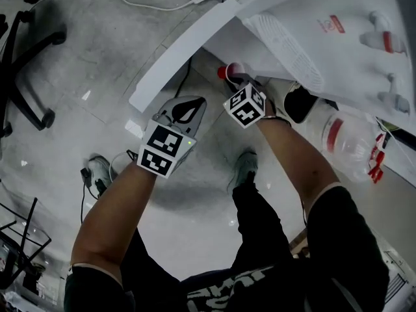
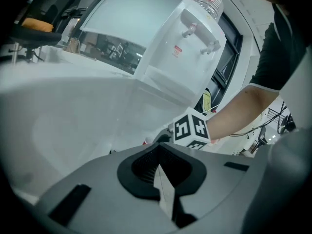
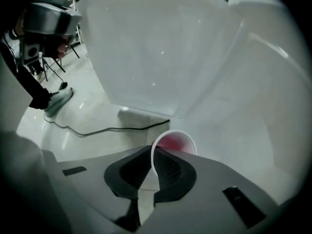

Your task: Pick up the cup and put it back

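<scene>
While tight on cup (image 3: 178, 143), R fingers (image 3: 170, 173).

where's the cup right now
In the right gripper view the cup sits just below centre, its rim pinched by the right gripper; in the head view it's upper middle, beside the white water dispenser.

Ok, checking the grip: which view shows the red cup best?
Right gripper view: the cup shows close up, open mouth visible, its wall pinched by the right gripper. Head view shows a small red part beside that gripper; left gripper view, barely a red speck.
</scene>
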`<state>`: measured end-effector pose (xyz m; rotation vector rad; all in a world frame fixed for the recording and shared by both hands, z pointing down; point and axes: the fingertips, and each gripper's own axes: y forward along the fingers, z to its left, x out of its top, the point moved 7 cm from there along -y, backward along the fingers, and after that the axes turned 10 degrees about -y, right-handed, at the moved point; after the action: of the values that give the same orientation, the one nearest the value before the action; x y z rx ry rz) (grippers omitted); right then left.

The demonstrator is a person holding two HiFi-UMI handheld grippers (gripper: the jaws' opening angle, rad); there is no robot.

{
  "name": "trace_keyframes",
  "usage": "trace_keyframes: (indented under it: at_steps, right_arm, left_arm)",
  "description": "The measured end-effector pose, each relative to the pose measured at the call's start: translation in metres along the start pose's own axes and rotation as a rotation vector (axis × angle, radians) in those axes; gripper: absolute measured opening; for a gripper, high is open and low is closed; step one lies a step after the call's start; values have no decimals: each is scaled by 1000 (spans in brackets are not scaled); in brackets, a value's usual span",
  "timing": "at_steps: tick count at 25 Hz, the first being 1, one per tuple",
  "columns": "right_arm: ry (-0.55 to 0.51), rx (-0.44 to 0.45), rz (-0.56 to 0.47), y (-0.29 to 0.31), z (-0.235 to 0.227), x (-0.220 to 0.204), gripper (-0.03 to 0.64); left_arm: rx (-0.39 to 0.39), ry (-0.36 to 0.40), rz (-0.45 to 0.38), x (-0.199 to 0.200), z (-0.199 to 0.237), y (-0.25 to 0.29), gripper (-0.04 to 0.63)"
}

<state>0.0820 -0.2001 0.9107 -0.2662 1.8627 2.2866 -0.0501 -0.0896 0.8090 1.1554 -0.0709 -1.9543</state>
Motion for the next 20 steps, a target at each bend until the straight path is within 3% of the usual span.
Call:
trace_keyframes:
  at_steps: [3, 7, 16, 20]
  right_arm:
    - [42, 73, -27, -53, 41, 10, 44]
    - [87, 105, -37, -131, 64, 27, 44]
    - [60, 97, -102, -327, 55, 91, 44]
    - [51, 71, -154, -413, 39, 126, 44]
  left_arm:
    - [4, 3, 4, 13, -26, -28, 8]
    - [20, -7, -21, 44, -65, -68, 8]
    - [32, 30, -49, 144, -169, -171, 8]
    - [34, 84, -77, 197, -207, -219, 8]
